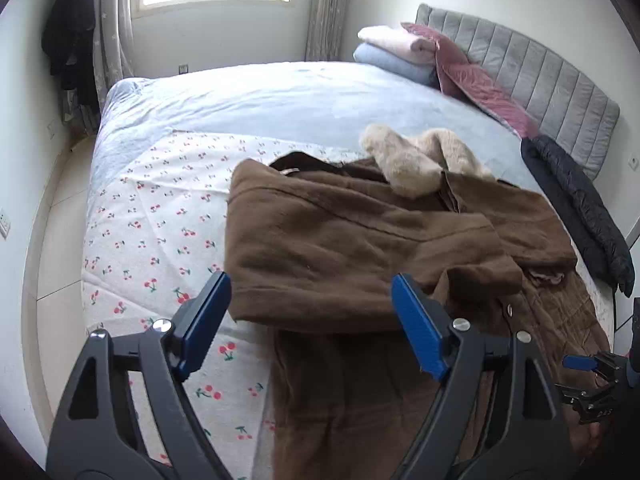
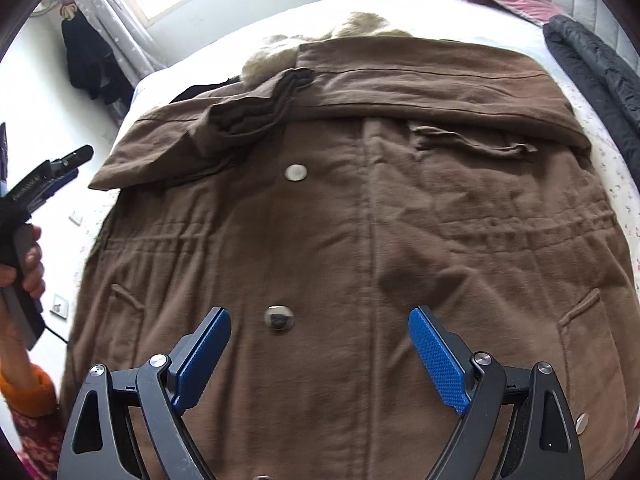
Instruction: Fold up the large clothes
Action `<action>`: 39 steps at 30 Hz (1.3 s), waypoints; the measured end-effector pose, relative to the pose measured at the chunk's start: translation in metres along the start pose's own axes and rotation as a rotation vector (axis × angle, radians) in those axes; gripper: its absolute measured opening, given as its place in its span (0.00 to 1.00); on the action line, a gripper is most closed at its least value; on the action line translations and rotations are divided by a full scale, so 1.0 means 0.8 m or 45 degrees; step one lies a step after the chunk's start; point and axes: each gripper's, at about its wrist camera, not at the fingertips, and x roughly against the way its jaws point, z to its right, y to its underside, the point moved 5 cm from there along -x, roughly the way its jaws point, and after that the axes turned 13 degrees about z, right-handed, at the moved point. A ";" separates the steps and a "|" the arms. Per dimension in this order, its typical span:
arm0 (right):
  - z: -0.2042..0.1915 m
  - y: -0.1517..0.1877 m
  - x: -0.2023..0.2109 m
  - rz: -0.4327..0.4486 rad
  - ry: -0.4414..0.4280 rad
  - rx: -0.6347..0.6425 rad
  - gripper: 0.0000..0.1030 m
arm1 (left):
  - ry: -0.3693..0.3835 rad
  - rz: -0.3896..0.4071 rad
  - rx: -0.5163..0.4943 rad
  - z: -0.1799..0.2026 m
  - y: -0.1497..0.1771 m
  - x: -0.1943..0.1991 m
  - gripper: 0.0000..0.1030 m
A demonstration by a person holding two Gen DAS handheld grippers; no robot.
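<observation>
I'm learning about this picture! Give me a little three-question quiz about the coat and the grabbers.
1. True or false: both sleeves of the brown coat are folded across its chest.
2. What fluffy thing sits at the coat's top? A) fur hood trim B) a teddy bear C) a towel
3. Fill in: the jaws of the left gripper and right gripper are both ____.

Key: 1 true; 2 A, the fur hood trim; 3 open.
</observation>
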 end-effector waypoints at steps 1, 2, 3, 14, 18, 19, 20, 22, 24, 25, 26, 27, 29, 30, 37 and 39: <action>-0.003 -0.003 0.000 -0.001 0.004 0.004 0.89 | 0.017 0.009 0.013 -0.001 -0.001 0.000 0.80; -0.008 -0.007 0.001 0.000 0.007 0.010 0.89 | 0.039 0.011 0.033 -0.002 -0.001 -0.002 0.80; -0.013 -0.011 0.002 0.005 0.007 0.011 0.89 | 0.054 0.011 0.049 -0.003 0.000 -0.003 0.80; -0.038 -0.066 -0.009 0.089 -0.139 -0.107 0.89 | 0.099 -0.027 0.174 -0.018 0.018 -0.022 0.80; -0.035 -0.095 -0.026 0.146 -0.273 -0.274 0.89 | 0.128 -0.022 0.290 -0.035 0.019 -0.022 0.80; -0.035 -0.101 -0.033 0.153 -0.302 -0.305 0.89 | 0.131 -0.021 0.311 -0.039 0.018 -0.022 0.80; -0.035 -0.107 -0.045 0.151 -0.342 -0.346 0.89 | 0.131 -0.015 0.331 -0.044 0.018 -0.021 0.79; -0.035 -0.115 -0.067 0.135 -0.381 -0.409 0.89 | 0.119 -0.014 0.350 -0.051 0.017 -0.020 0.78; -0.035 -0.121 -0.102 0.096 -0.403 -0.477 0.89 | 0.115 -0.009 0.373 -0.060 0.016 -0.019 0.76; -0.036 -0.122 -0.121 0.075 -0.405 -0.507 0.87 | 0.115 -0.005 0.385 -0.064 0.016 -0.017 0.76; -0.037 -0.125 -0.132 0.063 -0.409 -0.517 0.70 | 0.112 0.001 0.394 -0.069 0.015 -0.015 0.75; -0.043 -0.127 -0.144 0.046 -0.439 -0.521 0.50 | 0.108 0.007 0.399 -0.073 0.015 -0.015 0.75; -0.064 -0.140 -0.145 0.059 -0.484 -0.470 0.12 | 0.093 0.030 0.411 -0.084 0.012 -0.010 0.74; -0.078 -0.153 -0.135 0.106 -0.490 -0.388 0.12 | 0.082 0.039 0.420 -0.090 0.011 -0.009 0.73; -0.118 -0.272 -0.028 0.443 -0.501 -0.071 0.09 | 0.164 0.000 0.568 -0.101 0.001 -0.014 0.45; -0.106 -0.298 -0.006 0.522 -0.466 -0.038 0.09 | 0.151 -0.006 0.469 -0.088 -0.015 -0.022 0.45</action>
